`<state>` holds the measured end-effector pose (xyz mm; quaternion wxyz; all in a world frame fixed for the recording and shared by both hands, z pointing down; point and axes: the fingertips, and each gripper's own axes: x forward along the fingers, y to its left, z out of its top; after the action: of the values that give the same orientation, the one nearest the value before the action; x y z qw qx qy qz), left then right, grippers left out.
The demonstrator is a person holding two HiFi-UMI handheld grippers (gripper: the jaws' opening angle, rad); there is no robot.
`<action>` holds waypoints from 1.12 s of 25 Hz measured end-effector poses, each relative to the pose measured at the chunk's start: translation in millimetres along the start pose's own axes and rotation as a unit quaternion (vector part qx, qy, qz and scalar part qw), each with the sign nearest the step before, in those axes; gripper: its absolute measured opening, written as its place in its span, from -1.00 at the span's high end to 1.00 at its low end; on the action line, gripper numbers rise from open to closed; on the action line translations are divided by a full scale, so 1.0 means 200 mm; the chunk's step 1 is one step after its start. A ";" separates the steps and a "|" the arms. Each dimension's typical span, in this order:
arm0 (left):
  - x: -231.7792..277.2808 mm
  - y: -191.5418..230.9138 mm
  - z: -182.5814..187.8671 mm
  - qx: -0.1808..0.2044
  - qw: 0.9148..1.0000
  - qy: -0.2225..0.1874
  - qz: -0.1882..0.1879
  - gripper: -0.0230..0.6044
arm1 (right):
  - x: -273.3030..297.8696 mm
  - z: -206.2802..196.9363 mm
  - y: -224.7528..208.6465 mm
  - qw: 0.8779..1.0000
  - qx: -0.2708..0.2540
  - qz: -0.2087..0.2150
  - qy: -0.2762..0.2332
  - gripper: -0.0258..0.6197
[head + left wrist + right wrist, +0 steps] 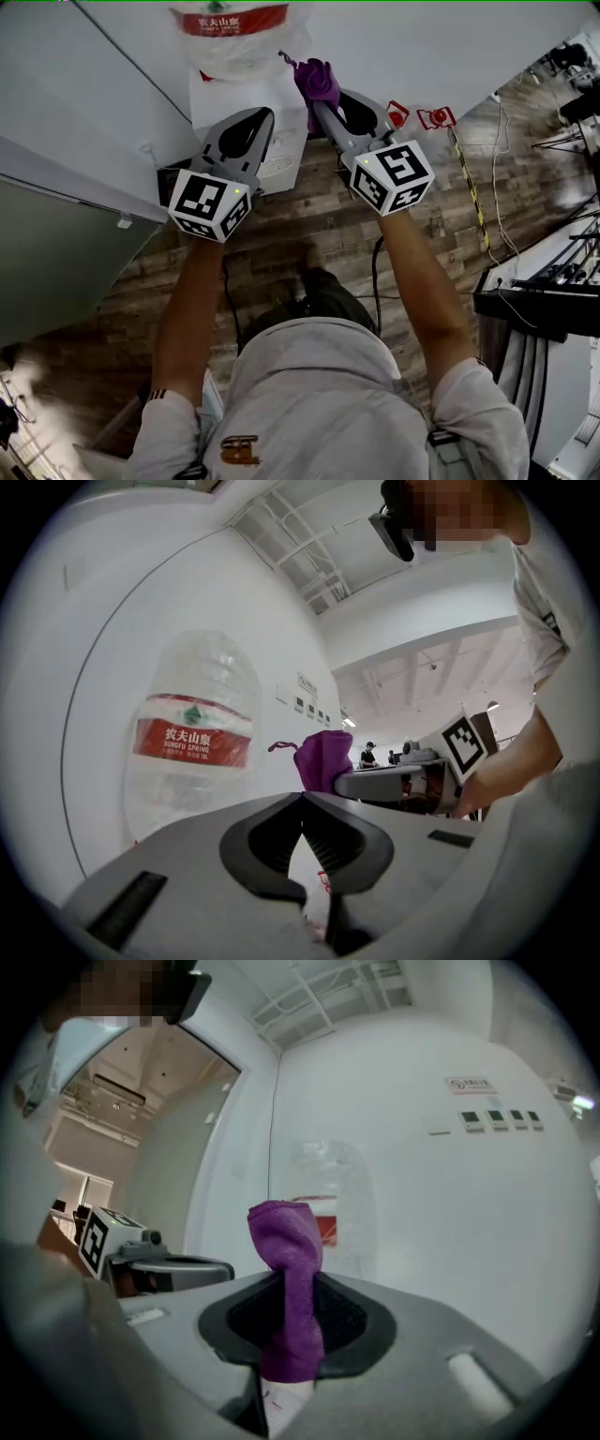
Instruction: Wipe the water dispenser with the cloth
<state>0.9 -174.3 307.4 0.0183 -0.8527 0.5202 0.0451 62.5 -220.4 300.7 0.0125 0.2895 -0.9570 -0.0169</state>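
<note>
Head view, water dispenser [225, 94]: standing against the white wall, carrying the bottle.
Bottle [239, 28]: sitting on top, its water level not showing.
Left claw [302, 797]: hovering at the dispenser, pressed together, empty.
Right claw [284, 1283]: clamping the purple cloth [286, 1241] just beside the dispenser.

Reads as even, diffuse indoor light in all three views, with the white wall [450, 47] bright and the plank floor [309, 216] dimmer and murky toward the lower left. Shows strong fisheye in both gripper views: black vignette round the edges, bowed lines, ceiling lights [349, 722] as small bright spots. Blurs the nearest foreground, keeps the purple cloth [286, 1241] fairly sharp, washes out the water bottle [328, 1185] behind it.
</note>
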 end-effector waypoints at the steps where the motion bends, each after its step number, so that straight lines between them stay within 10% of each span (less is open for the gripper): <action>1: -0.02 -0.01 0.03 -0.001 1.000 -0.006 0.002 0.93 | -0.03 0.03 0.05 1.000 0.006 0.006 -0.012 0.63; 11: -0.13 -0.20 0.21 0.013 0.999 -0.036 0.030 0.93 | -0.27 0.17 0.25 0.992 0.071 0.050 -0.094 0.63; 28: -0.15 -0.40 0.18 0.019 0.996 -0.031 0.083 0.93 | -0.45 0.12 0.30 0.988 0.055 0.111 -0.096 0.64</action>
<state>56.4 -108.4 272.3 0.0473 -0.8044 0.5889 0.0632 103.6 -120.4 277.4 -0.0938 0.1786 -0.9794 0.0094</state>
